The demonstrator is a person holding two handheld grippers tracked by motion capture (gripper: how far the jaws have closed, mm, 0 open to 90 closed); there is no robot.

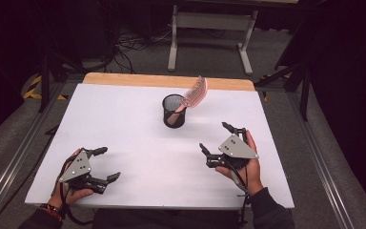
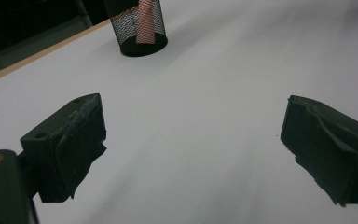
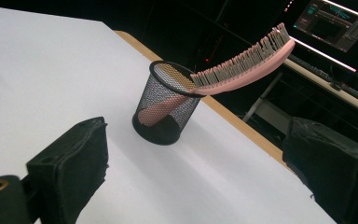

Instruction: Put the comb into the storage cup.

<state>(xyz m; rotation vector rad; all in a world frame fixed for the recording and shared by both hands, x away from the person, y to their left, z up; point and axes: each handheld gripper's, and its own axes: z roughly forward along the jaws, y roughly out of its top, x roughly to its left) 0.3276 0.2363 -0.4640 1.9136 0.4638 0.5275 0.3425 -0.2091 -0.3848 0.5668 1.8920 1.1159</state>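
Note:
A black mesh cup (image 1: 173, 110) stands on the white table (image 1: 138, 133), near the far middle. A pink hairbrush (image 1: 194, 93) stands in it, handle down, its bristled head leaning out over the rim to the right. The cup (image 3: 168, 103) and brush (image 3: 242, 63) lie ahead of my right gripper (image 3: 200, 172), which is open and holds nothing. The left gripper view has the cup (image 2: 139, 25) far off at the top, beyond my open left gripper (image 2: 191, 149). From above, my left gripper (image 1: 103, 164) rests near the front left and my right gripper (image 1: 216, 138) at the front right.
The wooden far edge of the table (image 1: 167, 81) runs behind the cup. Beyond it stand a white-legged stand (image 1: 209, 33) and cables on the grey floor. Metal rails (image 1: 19, 152) flank the table. A lit monitor (image 3: 335, 21) glows at the far right.

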